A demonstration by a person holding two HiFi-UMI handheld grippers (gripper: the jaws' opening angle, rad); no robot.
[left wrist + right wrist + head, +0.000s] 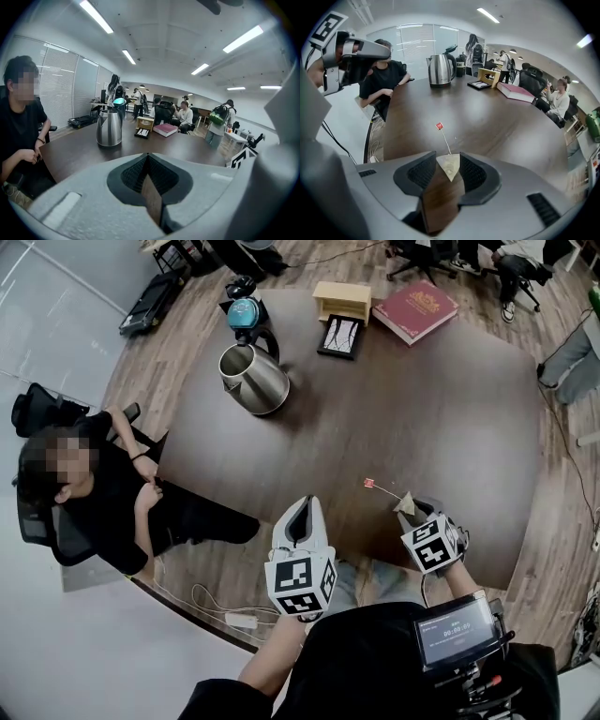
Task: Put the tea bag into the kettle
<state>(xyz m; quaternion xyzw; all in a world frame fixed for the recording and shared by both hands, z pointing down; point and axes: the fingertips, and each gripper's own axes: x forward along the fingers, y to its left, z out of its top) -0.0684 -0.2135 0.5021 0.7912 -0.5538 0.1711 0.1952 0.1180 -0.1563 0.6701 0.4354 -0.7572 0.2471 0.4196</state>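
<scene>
Nothing delivered yet. Your right gripper has its fingers apart around the tea bag, which lies on the surface. Left gripper: fingers together, empty. Kettle well apart; grasp and carry remain.

Head view, lower right: tea bag was partly hidden behind right gripper. Print on its red tag was too small to read; book title at top, likewise.
</scene>
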